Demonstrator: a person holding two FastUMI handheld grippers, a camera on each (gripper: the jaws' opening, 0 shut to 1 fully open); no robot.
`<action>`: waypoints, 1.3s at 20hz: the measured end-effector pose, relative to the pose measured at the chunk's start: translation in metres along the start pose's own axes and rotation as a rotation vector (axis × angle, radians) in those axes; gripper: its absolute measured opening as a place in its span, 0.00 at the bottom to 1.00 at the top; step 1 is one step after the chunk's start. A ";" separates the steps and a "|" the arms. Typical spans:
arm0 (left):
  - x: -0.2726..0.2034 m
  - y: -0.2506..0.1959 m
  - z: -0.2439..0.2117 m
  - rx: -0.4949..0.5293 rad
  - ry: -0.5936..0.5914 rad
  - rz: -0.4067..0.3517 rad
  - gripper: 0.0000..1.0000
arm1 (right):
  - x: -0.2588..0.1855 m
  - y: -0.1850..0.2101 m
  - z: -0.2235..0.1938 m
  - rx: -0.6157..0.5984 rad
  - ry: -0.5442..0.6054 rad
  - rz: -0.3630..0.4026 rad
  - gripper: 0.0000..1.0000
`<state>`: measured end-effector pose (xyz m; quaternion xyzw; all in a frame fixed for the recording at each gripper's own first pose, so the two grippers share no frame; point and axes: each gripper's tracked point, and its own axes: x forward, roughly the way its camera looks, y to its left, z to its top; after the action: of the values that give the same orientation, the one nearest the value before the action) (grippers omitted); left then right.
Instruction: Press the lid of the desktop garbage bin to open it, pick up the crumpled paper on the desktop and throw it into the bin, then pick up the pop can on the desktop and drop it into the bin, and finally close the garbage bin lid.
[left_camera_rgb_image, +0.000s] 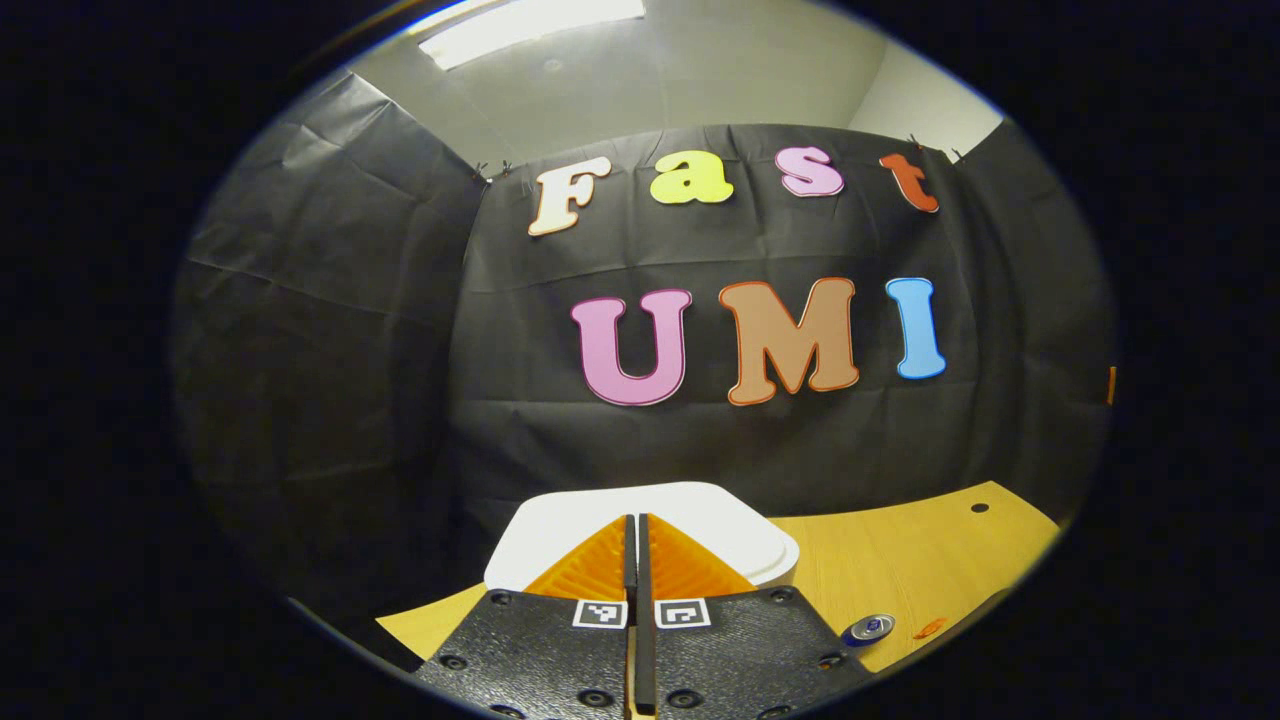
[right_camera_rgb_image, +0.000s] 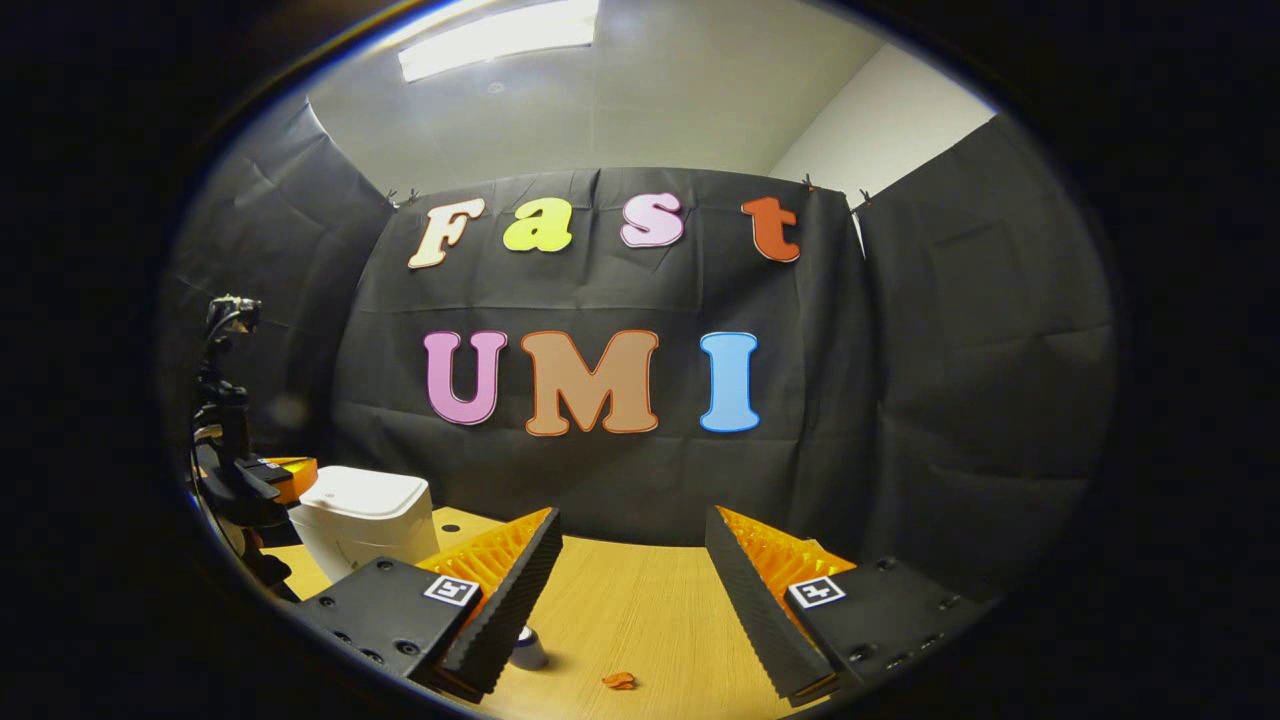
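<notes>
While the left gripper (left_camera_rgb_image: 636, 560) hangs pinched together just over the bin (left_camera_rgb_image: 720, 520), its lid down, the lid should give to a light press near its front edge. Rightward, the can (right_camera_rgb_image: 527, 650) stands on the desk (right_camera_rgb_image: 640, 600) under the right gripper (right_camera_rgb_image: 632, 590), spread wide; it looks light, slick and dentable.

I can't read any text from here. My left gripper (left_camera_rgb_image: 636, 545) and right gripper (right_camera_rgb_image: 632, 575) each carry 2 small square black-and-white coded markers, 1 per finger, with no legible characters. The pop can (left_camera_rgb_image: 867, 629) top is too small to read.
</notes>
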<state>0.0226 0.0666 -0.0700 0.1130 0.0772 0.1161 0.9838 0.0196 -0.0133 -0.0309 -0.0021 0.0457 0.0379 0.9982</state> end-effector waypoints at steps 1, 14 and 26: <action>0.002 0.001 -0.007 -0.004 0.019 -0.002 0.00 | 0.000 -0.001 -0.002 0.000 0.004 -0.003 0.96; 0.004 -0.001 -0.020 -0.117 -0.039 -0.035 0.00 | 0.013 0.030 -0.043 -0.011 0.127 0.070 0.96; 0.000 0.005 0.078 -0.078 -0.196 -0.057 0.00 | 0.008 0.037 -0.040 0.005 0.087 0.086 1.00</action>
<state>0.0353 0.0556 0.0062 0.0835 -0.0209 0.0793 0.9931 0.0213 0.0237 -0.0719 0.0005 0.0889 0.0804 0.9928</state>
